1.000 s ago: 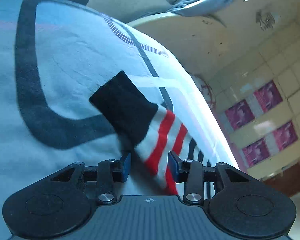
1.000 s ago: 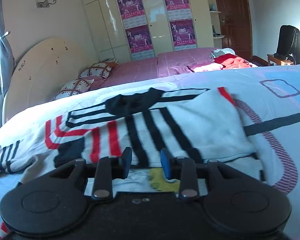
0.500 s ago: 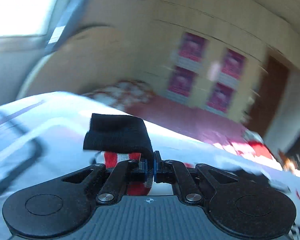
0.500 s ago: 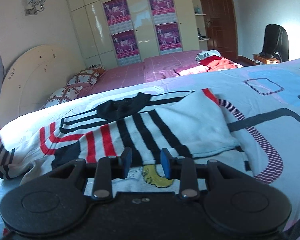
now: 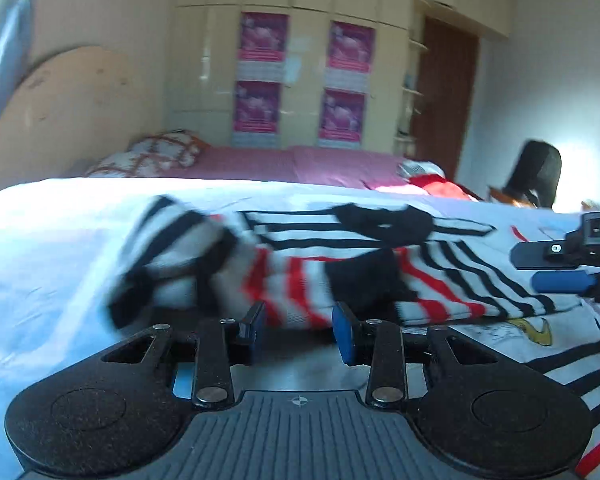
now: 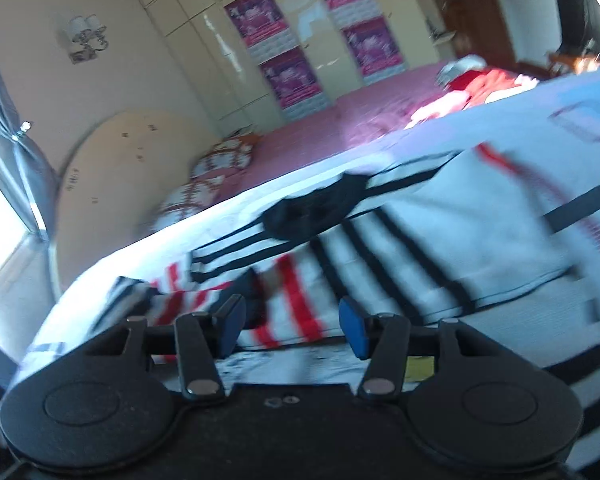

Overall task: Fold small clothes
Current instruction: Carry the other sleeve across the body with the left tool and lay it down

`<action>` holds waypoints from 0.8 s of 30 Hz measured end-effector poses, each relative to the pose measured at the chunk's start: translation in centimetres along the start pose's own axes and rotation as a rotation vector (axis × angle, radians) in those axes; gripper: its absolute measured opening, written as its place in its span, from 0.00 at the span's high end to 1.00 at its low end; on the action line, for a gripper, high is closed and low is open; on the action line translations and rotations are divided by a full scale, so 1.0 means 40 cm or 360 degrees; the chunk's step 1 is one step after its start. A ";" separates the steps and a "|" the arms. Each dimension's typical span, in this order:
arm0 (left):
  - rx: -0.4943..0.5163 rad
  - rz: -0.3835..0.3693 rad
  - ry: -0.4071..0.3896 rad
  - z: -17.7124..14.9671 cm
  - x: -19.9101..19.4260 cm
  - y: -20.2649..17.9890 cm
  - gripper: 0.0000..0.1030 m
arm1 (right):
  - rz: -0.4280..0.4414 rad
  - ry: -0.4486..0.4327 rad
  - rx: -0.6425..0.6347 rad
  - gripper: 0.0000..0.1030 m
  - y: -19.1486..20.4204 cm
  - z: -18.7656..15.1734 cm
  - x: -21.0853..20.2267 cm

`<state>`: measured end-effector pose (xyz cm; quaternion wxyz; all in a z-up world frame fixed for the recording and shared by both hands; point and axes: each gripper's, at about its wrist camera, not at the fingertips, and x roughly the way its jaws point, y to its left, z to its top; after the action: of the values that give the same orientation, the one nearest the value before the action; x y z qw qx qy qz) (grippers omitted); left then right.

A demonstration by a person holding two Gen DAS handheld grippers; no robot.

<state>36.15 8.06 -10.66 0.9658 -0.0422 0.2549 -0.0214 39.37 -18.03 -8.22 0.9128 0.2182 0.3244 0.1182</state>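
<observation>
A small white sweater (image 5: 440, 276) with black and red stripes and a black collar (image 5: 384, 220) lies on the bed. Its left sleeve (image 5: 284, 288), red-striped with a black cuff (image 5: 364, 284), is folded across the body. My left gripper (image 5: 298, 326) is open and empty just in front of that sleeve. My right gripper (image 6: 292, 326) is open and empty at the sweater's (image 6: 440, 248) near hem, and its blue pad shows at the right edge of the left wrist view (image 5: 560, 280).
The sweater lies on a light blue sheet (image 5: 40, 248) with dark line patterns. A second bed with a pink cover (image 5: 300, 164), pillows (image 5: 156, 156) and red clothes (image 5: 436, 184) stands behind. A wardrobe (image 5: 300, 80), a door and a dark chair (image 5: 536, 172) line the far wall.
My left gripper closed on the sleeve, carried it over the sweater's body, then opened and let it go. My right gripper opened wider and tilted.
</observation>
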 end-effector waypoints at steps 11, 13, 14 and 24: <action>-0.0390 0.0076 0.0146 -0.066 0.122 0.182 0.64 | 0.0145 0.0232 0.0373 0.85 0.040 -0.030 0.271; -0.0408 0.0058 0.0148 -0.070 0.136 0.179 0.64 | 0.0119 0.0224 0.0325 0.93 0.053 -0.018 0.278; -0.0406 0.0065 0.0141 -0.071 0.143 0.175 0.64 | 0.0102 0.0192 0.0273 0.93 0.064 -0.010 0.270; -0.0302 0.0090 0.0133 -0.072 0.160 0.127 0.65 | -0.0189 -0.0208 0.0072 0.94 -0.050 0.109 0.051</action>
<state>40.41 12.52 -16.76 0.9462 -0.1251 0.2969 0.0284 43.88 -20.47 -7.24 0.9322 0.2264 0.2792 0.0420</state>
